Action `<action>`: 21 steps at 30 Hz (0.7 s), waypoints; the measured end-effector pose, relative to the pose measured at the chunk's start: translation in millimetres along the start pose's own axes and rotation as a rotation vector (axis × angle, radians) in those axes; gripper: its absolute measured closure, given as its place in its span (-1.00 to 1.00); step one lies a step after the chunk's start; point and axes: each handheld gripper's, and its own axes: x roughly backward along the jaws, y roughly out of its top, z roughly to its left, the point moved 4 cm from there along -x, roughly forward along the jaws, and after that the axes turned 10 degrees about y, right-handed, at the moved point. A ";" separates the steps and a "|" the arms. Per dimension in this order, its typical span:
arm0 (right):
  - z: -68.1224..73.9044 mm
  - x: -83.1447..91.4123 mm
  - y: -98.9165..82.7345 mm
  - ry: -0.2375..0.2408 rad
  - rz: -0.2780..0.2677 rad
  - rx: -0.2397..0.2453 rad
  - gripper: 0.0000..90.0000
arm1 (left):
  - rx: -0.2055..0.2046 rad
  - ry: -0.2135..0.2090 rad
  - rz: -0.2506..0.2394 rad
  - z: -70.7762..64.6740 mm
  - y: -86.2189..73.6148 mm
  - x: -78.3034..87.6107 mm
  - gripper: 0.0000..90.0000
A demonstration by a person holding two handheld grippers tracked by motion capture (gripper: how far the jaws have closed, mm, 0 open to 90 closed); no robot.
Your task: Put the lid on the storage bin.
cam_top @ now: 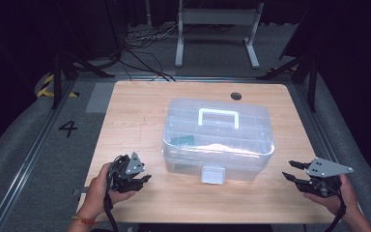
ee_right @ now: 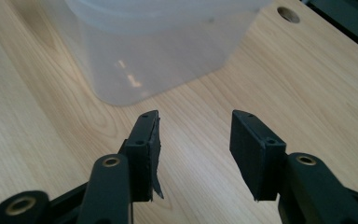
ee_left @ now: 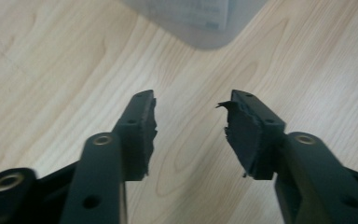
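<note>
A clear plastic storage box (cam_top: 218, 139) with a white handle (cam_top: 218, 117) on its lid and a front latch (cam_top: 212, 174) stands shut in the middle of the wooden table (cam_top: 140, 106). My left gripper (cam_top: 145, 180) rests near the table's front left, open, nothing between its jaws, aimed at the box's lower left corner (ee_left: 200, 21). My right gripper (cam_top: 291, 170) is at the front right, also open and holding nothing, facing the box's right end (ee_right: 158, 51). A dark green item (cam_top: 183, 141) shows dimly inside the box.
A round cable hole (cam_top: 236, 95) sits at the table's back right, also seen as the hole (ee_right: 289, 14) in the right gripper view. Beyond the table are a white desk frame (cam_top: 217, 29), cables on the floor and a "4" marking (cam_top: 68, 127).
</note>
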 end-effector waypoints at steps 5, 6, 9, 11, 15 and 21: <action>-7.8 -3.9 -22.8 -0.008 0.009 -0.053 0.09 | 0.024 0.013 0.031 1.5 -16.9 -6.6 -0.17; -7.8 -3.9 -22.8 -0.008 0.009 -0.053 0.09 | 0.024 0.013 0.031 1.5 -16.9 -6.6 -0.21; -12.0 -5.3 -41.6 -0.010 0.007 -0.112 0.01 | 0.051 0.000 0.044 5.0 -30.0 -9.3 -0.31; -13.7 -5.6 -50.0 -0.009 -0.003 -0.139 -0.03 | 0.063 -0.012 0.048 6.1 -35.7 -11.0 -0.33; -15.4 -5.9 -61.1 0.005 -0.027 -0.178 -0.09 | 0.066 -0.035 0.054 8.3 -44.5 -14.2 -0.36; -19.7 -5.1 -84.4 -0.018 -0.060 -0.298 -0.28 | 0.146 -0.081 0.012 12.6 -59.5 -16.6 -0.52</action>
